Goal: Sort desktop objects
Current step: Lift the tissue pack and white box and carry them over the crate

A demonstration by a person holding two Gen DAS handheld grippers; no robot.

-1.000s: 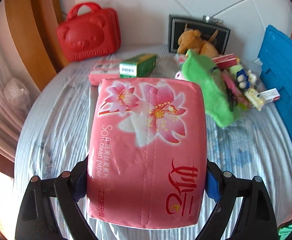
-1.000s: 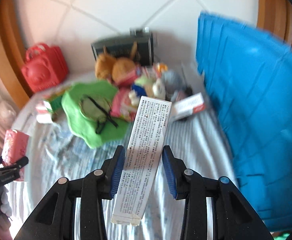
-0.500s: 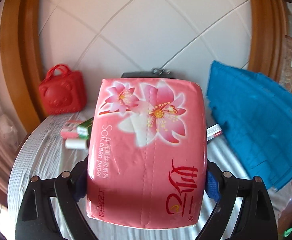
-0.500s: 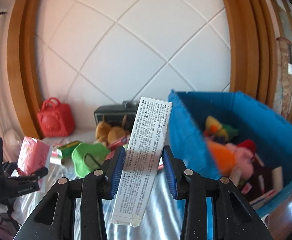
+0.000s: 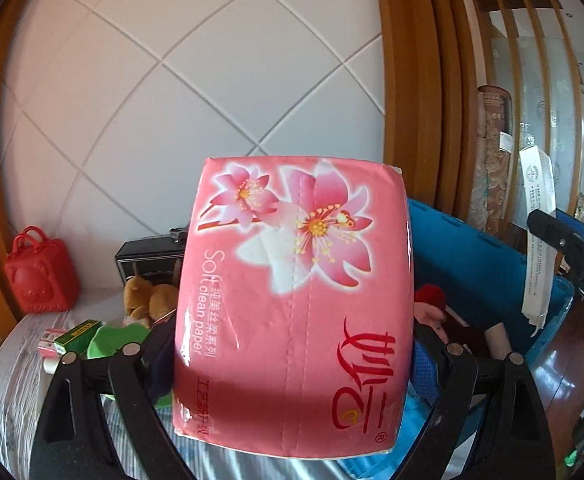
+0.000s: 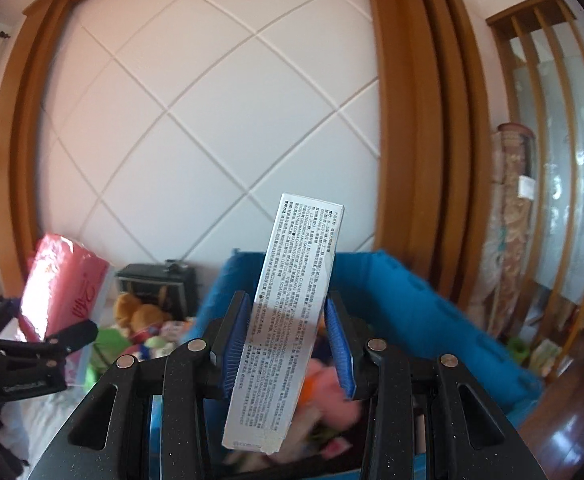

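My left gripper [image 5: 292, 360] is shut on a pink flowered tissue pack [image 5: 292, 280], which it holds up in the air across both fingers. The pack fills the middle of the left wrist view. My right gripper [image 6: 287, 344] is shut on a tall, narrow white box with fine print [image 6: 292, 312], held upright between its blue pads. A blue bin [image 6: 412, 292] full of soft toys lies just below and ahead of the right fingers. The left wrist view shows the bin [image 5: 492, 248] behind the pack, and the right gripper [image 5: 572, 248] with its white box [image 5: 536, 216] at the right edge.
At lower left, a round table with a striped cloth [image 5: 11, 380] carries a red bear case [image 5: 41, 276], a dark box [image 5: 147, 256], a brown plush [image 5: 147, 296], a green box [image 5: 79, 334] and a green cloth [image 5: 119, 338]. Wooden floor [image 6: 572, 420] lies right of the bin.
Both grippers have risen and swung right, from over the table clutter towards the blue bin, each keeping its grip. The bin's inside has come into view under the right gripper.
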